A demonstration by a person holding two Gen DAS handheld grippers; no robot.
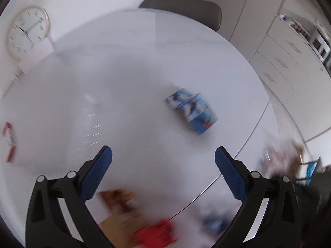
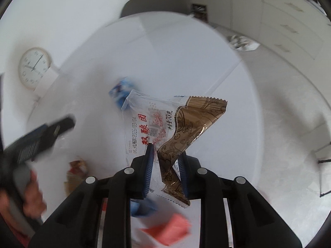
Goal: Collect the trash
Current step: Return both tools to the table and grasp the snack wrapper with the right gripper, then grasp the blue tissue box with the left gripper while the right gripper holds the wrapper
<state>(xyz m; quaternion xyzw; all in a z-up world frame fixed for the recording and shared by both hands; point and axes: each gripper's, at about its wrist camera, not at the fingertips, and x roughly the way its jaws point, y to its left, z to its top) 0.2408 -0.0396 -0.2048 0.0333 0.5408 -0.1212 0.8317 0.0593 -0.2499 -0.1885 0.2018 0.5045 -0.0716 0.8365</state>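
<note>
My right gripper (image 2: 165, 150) is shut on a clear and brown snack wrapper (image 2: 165, 122) with red characters, held above the round white table (image 2: 165, 51). My left gripper (image 1: 163, 155) is open and empty above the table (image 1: 134, 62). A blue and white wrapper (image 1: 192, 111) lies ahead of it, a little to the right; it also shows in the right wrist view (image 2: 121, 92). A brown wrapper (image 1: 118, 200) and a red wrapper (image 1: 155, 233) lie blurred below the left gripper. A red piece (image 2: 169, 229) and a blue piece (image 2: 142, 206) show under the right gripper.
A grey chair (image 1: 182, 10) stands at the table's far side. A wall clock (image 1: 26, 33) hangs at the left. White drawers (image 1: 285, 62) stand at the right. A red and white packet (image 1: 9, 140) lies at the table's left. The left gripper and hand (image 2: 31, 155) show in the right wrist view.
</note>
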